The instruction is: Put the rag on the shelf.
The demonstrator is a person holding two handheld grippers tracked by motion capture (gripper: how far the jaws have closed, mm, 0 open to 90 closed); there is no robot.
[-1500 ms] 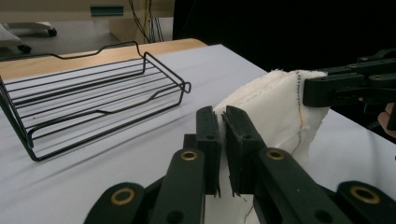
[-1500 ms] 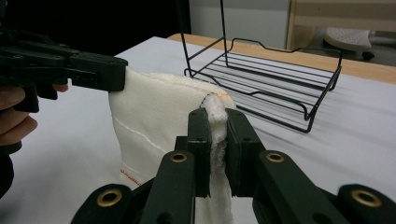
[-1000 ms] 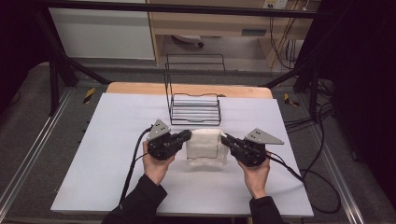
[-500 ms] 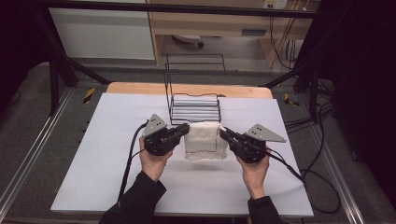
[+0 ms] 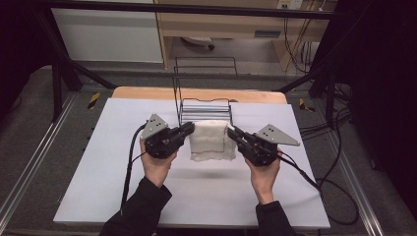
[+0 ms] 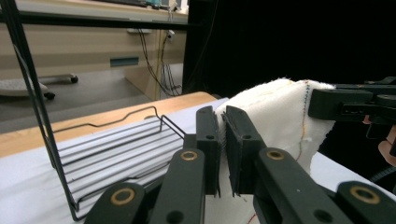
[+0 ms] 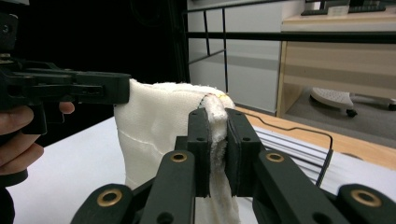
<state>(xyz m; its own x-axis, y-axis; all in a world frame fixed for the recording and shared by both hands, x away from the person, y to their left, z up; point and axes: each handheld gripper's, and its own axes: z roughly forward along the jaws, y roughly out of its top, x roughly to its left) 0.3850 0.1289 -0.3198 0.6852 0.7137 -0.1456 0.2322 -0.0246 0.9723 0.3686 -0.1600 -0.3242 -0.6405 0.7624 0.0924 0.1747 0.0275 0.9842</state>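
Two grippers have a folded white towel between them, held up off the bench, its shadow lying on the white sheet beneath. The left gripper pinches the towel's left top corner, jaws clenched tight on the cloth. The right gripper grasps the opposite corner; in the right gripper view the fabric is squeezed flat between its jaws. The towel hangs down in a soft fold, just in front of the black wire rack at the bench's far side.
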